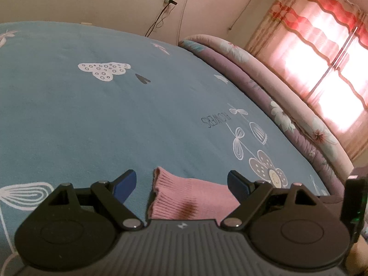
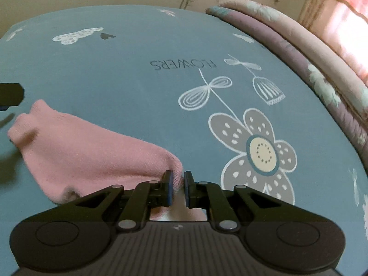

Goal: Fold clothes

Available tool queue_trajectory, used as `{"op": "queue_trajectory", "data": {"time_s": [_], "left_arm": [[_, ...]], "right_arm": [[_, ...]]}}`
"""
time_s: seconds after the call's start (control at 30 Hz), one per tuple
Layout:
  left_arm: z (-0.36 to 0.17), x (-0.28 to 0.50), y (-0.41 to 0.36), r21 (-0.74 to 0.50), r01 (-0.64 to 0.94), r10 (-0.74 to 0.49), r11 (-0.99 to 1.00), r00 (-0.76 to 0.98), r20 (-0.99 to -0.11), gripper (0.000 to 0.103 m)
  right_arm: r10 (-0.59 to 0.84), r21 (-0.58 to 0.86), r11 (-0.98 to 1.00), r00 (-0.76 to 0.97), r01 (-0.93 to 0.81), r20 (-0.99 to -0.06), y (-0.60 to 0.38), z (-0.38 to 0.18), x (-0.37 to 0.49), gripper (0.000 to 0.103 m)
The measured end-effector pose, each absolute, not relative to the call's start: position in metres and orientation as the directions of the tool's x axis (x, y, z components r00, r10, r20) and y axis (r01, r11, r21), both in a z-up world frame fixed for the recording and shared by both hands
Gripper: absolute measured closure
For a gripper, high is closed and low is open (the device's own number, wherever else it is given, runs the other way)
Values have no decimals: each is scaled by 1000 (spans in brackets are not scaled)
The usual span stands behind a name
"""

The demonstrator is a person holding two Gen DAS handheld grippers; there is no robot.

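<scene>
Bed (image 1: 92, 115), covered by a blue sheet printed with white outline flowers, a spotted cloud shape and the word FLOWERS; it carries everything else. Along its far side lies a rolled floral quilt (image 1: 287, 105) in pink and mauve, with a lit red-and-cream curtain (image 1: 322, 53) beyond. Pink knitted sock (image 2: 76, 151), lying on the sheet near the large grey flower print (image 2: 260, 151), its ribbed cuff (image 1: 165, 184) between the two blue pads of the left tongs and its other end bunched at the right tongs. Left tongs (image 1: 181, 182): spread wide, pads clear of the cuff on either side, gripping nothing. Right tongs (image 2: 177, 187): drawn nearly together, pinching a fold of the sock's pink fabric between the pads
</scene>
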State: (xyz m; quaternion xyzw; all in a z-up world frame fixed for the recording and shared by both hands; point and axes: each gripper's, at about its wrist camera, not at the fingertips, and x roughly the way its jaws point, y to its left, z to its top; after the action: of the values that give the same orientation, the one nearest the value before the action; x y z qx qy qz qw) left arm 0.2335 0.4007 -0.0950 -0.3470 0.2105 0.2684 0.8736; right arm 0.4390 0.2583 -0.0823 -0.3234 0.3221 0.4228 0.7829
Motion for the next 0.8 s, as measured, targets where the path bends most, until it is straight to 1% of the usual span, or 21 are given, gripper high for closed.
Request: {"op": "queue_trajectory", "data": {"time_s": [0.03, 0.13, 0.27, 0.33, 0.37, 0.43, 0.53, 0.57, 0.6, 0.7, 0.8], "left_arm": [[-95, 232, 401, -496, -616, 325, 612, 767, -553, 17], [-95, 227, 406, -514, -629, 346, 584, 765, -543, 17], [-94, 216, 413, -531, -665, 404, 525, 744, -532, 17], [-92, 212, 415, -530, -675, 423, 514, 736, -528, 17], [-91, 210, 416, -524, -679, 428, 514, 732, -530, 17], [-91, 208, 419, -508, -691, 431, 514, 721, -543, 17], [-93, 204, 426, -502, -707, 434, 498, 704, -562, 17], [-93, 202, 428, -505, -710, 436, 491, 702, -562, 17], [-92, 200, 430, -509, -712, 439, 484, 700, -563, 17], [-93, 196, 434, -516, -714, 443, 474, 699, -561, 17], [-94, 197, 436, -527, -707, 431, 472, 706, -561, 17]], "right_arm": [[450, -233, 439, 437, -868, -778, 258, -83, 438, 86], [443, -251, 421, 439, -872, -782, 259, -71, 434, 83], [553, -155, 426, 392, -891, -735, 258, -33, 429, 81], [579, -141, 386, 358, -912, -732, 266, -28, 422, 80], [581, -159, 341, 341, -926, -739, 275, -30, 415, 79], [580, -188, 248, 301, -950, -757, 293, -39, 401, 70], [566, -192, 148, 243, -970, -788, 319, -55, 387, 69], [566, -173, 127, 214, -977, -796, 326, -60, 386, 69], [566, -157, 117, 196, -981, -801, 332, -64, 385, 69], [542, -138, 73, 155, -988, -826, 346, -76, 387, 63], [541, -120, 43, 124, -992, -831, 349, -78, 391, 63]]}}
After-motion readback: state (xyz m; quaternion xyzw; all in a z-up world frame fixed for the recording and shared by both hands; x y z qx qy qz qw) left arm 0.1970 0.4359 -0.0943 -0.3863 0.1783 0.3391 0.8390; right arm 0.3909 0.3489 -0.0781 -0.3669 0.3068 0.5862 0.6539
